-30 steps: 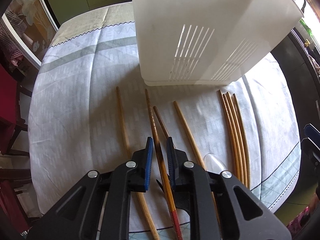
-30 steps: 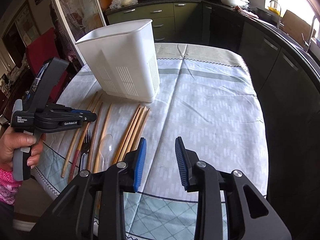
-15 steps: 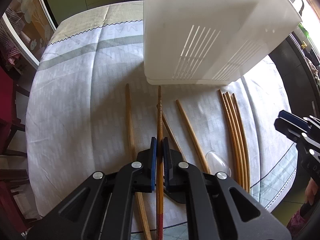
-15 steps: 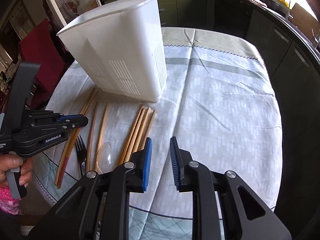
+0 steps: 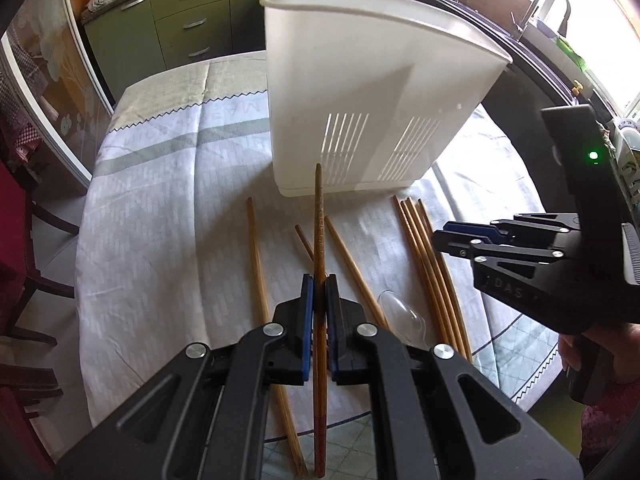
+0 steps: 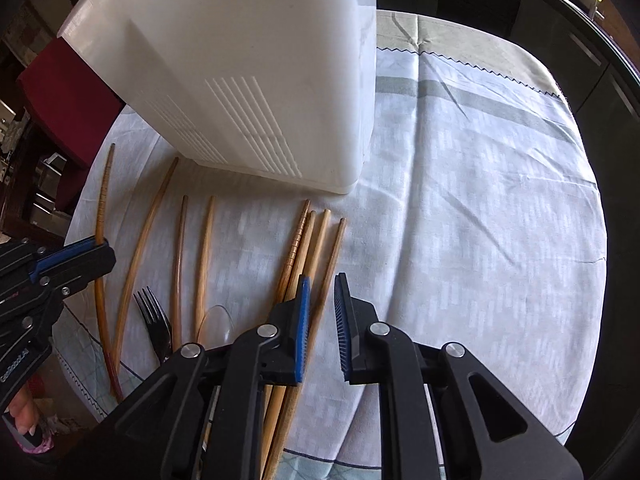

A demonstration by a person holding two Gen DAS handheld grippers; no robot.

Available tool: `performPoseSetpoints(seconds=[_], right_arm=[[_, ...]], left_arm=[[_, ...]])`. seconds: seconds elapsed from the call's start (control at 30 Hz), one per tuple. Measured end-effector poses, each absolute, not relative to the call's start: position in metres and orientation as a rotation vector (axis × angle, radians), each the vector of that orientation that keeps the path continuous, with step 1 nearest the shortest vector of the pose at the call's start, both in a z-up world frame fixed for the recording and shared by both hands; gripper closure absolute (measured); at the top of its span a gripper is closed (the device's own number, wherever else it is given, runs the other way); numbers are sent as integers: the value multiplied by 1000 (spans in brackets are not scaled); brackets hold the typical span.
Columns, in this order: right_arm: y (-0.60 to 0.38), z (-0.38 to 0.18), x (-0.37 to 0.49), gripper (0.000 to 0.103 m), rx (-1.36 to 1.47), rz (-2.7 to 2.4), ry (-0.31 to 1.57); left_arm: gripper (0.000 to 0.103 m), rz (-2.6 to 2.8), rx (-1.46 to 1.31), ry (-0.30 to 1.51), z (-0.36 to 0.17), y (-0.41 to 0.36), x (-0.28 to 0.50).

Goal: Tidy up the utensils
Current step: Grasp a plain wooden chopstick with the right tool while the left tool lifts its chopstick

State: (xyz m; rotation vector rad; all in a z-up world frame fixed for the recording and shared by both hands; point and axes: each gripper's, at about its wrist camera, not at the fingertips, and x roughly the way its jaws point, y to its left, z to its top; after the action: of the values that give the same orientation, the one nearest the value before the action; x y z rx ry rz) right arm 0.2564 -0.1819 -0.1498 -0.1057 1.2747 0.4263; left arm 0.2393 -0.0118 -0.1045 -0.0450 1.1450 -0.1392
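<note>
My left gripper (image 5: 319, 280) is shut on a dark wooden chopstick (image 5: 319, 216) and holds it lifted, tip toward the white slotted utensil holder (image 5: 360, 92). It also shows in the right wrist view (image 6: 86, 250). My right gripper (image 6: 322, 280) is open a little, just above a bundle of several chopsticks (image 6: 308, 236) lying in front of the holder (image 6: 256, 72). It also shows in the left wrist view (image 5: 444, 236) over that bundle (image 5: 424, 248). Other loose chopsticks (image 6: 204, 252) lie on the cloth.
A black fork (image 6: 154, 320) and a clear plastic spoon (image 5: 404, 316) lie among the chopsticks near the table's front edge. The table carries a white and grey cloth (image 6: 480, 208). A red chair (image 6: 68, 92) stands at the left, green cabinets (image 5: 176, 20) behind.
My left gripper has shut on the dark chopstick and lifted it off the cloth. My right gripper has narrowed and moved down and forward to the chopstick bundle.
</note>
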Motion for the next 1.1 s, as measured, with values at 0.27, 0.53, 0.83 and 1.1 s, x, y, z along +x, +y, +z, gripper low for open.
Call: performPoseSetpoints(seconds=[0.27, 0.53, 0.83, 1.1], right_arm=[[-170, -153, 256, 96, -160, 364, 1271], [-173, -157, 254, 96, -130, 362, 1294], [-166, -164, 258, 95, -131, 342, 1318], [-180, -156, 250, 97, -69, 364, 1255]], left_arm=[[97, -170, -47, 1097, -89, -14, 219], [97, -188, -34, 1068, -76, -18, 205], [97, -193, -20, 1061, -72, -20, 202], [97, -198, -12, 1032, -60, -22, 194]])
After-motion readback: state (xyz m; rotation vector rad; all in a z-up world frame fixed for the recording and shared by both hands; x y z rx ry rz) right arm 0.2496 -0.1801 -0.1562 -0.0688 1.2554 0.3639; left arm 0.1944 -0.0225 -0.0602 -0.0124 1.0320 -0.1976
